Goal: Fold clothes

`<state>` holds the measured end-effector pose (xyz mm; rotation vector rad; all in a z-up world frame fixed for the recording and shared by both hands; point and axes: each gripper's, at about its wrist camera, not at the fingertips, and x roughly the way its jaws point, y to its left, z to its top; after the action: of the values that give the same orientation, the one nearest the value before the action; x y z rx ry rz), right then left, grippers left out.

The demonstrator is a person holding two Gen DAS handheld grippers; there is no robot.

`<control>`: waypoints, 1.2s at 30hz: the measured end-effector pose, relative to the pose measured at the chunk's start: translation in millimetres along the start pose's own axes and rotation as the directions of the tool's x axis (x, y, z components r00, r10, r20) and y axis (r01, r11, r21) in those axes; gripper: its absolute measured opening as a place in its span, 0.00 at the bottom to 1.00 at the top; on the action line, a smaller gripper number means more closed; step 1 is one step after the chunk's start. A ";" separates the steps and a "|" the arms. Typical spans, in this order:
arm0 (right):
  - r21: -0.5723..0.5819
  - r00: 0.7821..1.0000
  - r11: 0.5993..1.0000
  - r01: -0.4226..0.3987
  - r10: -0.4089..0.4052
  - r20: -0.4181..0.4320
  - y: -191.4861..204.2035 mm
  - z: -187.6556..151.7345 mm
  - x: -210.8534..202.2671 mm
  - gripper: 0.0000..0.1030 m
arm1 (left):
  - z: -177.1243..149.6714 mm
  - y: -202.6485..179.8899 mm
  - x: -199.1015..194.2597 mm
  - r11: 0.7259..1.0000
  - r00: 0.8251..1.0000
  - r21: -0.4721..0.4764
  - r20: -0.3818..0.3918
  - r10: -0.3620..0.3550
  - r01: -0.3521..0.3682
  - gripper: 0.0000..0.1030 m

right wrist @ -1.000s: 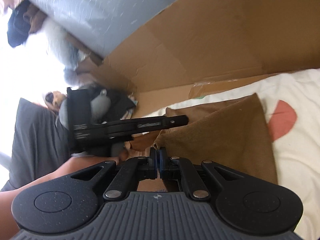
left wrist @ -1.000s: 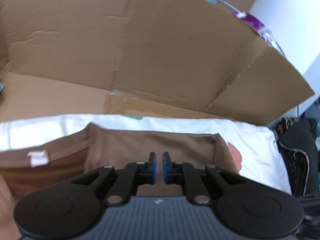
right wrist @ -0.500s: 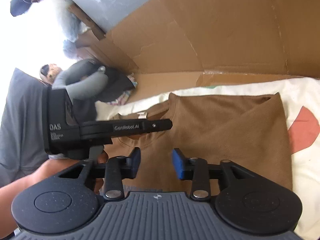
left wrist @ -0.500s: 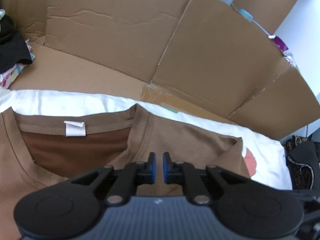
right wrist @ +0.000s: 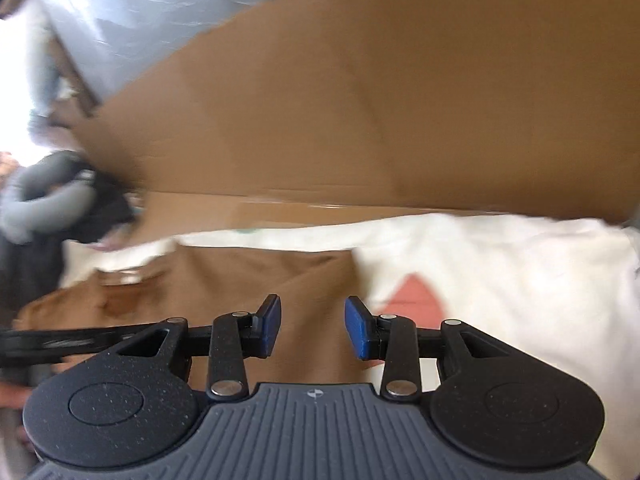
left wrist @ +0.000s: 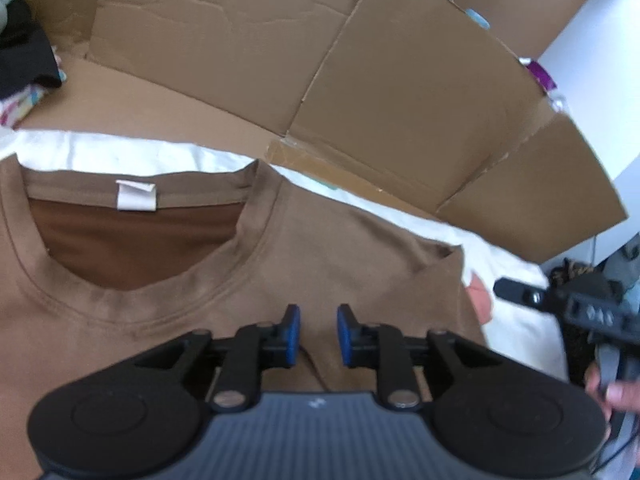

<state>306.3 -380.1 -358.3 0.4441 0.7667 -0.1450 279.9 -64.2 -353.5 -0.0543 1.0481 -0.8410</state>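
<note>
Garment: a brown cotton T-shirt (left wrist: 328,248) with a round ribbed collar and a white neck label (left wrist: 136,196) lies flat on a white sheet with a coral patch (right wrist: 500,264); folded brown cardboard panels (left wrist: 400,92) stand behind it
Left gripper (left wrist: 317,336): blue-padded fingers a narrow gap apart and opening, nothing between them, hovering over the shoulder area just right of the collar
Right gripper (right wrist: 313,328): fingers moderately apart and empty, above the shirt's right-hand side edge, where brown cloth meets the white sheet; this view is blurred
Key relation: the shirt lies directly under and ahead of both sets of fingers, collar at the far end, so its long axis seems to run from there back toward the person; the right gripper is nearer the outer side edge, the left nearer the neckline
Judgement: the shirt looks spread out, and a side fold inward seems the likely next step
</note>
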 end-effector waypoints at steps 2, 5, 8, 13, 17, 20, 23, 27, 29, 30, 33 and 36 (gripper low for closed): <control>-0.003 0.999 0.999 0.035 -0.035 -0.009 -8.7 4.9 8.6 0.38 | -3.0 0.9 1.5 1.000 1.000 -0.013 -0.007 -0.005 0.005 0.26; -0.032 0.998 0.998 0.058 -0.059 -0.025 -13.1 10.9 22.2 0.38 | -8.0 -1.3 2.0 1.000 1.000 -0.003 -0.009 0.003 -0.003 0.26; -0.051 0.997 0.997 0.061 -0.063 -0.037 -13.2 16.7 37.1 0.38 | -13.0 -3.3 2.8 1.000 1.000 0.011 -0.009 0.012 -0.012 0.25; -0.084 0.996 0.994 0.065 -0.070 -0.058 -9.9 21.0 55.4 0.38 | -16.5 2.3 4.9 1.000 1.000 -0.018 -0.003 0.021 -0.021 0.08; -0.124 0.994 0.990 0.070 -0.080 -0.079 -7.6 22.9 65.2 0.37 | -17.1 0.5 1.1 1.000 0.999 -0.008 0.022 0.031 -0.031 0.02; -0.145 0.992 0.987 0.074 -0.087 -0.089 -6.4 24.2 69.7 0.37 | -14.4 -2.3 -5.6 0.999 0.997 -0.002 0.057 0.050 -0.050 0.01; -0.163 0.990 0.983 0.083 -0.101 -0.100 -4.5 25.1 73.9 0.35 | -10.5 -3.9 -9.5 0.997 0.995 -0.007 0.074 0.073 -0.072 0.01; -0.205 0.986 0.973 0.104 -0.128 -0.105 -0.5 25.2 77.7 0.35 | -9.9 -8.2 1.3 0.992 0.992 0.026 0.029 0.125 -0.125 0.01; -0.218 0.986 0.970 0.105 -0.131 -0.107 -1.2 25.8 78.4 0.36 | -10.8 -4.8 8.1 0.992 0.992 0.005 0.009 0.125 -0.125 0.02; -0.200 0.986 0.975 0.098 -0.122 -0.116 -3.6 27.9 78.5 0.36 | -10.4 -2.2 9.7 0.993 0.993 -0.015 0.004 0.118 -0.117 0.02; -0.142 0.989 0.987 0.070 -0.088 -0.121 -9.2 33.9 66.4 0.36 | -8.5 2.0 0.6 0.993 0.996 -0.075 0.008 0.093 -0.092 0.06; -0.116 0.994 0.992 0.046 -0.058 -0.097 -11.3 37.2 44.7 0.36 | -12.7 -2.2 -14.2 0.994 0.996 -0.074 0.027 0.082 -0.080 0.12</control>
<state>358.7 -405.1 -369.7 0.3248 0.8807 -0.1277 265.6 -52.4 -348.8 -0.0849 1.0460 -0.7268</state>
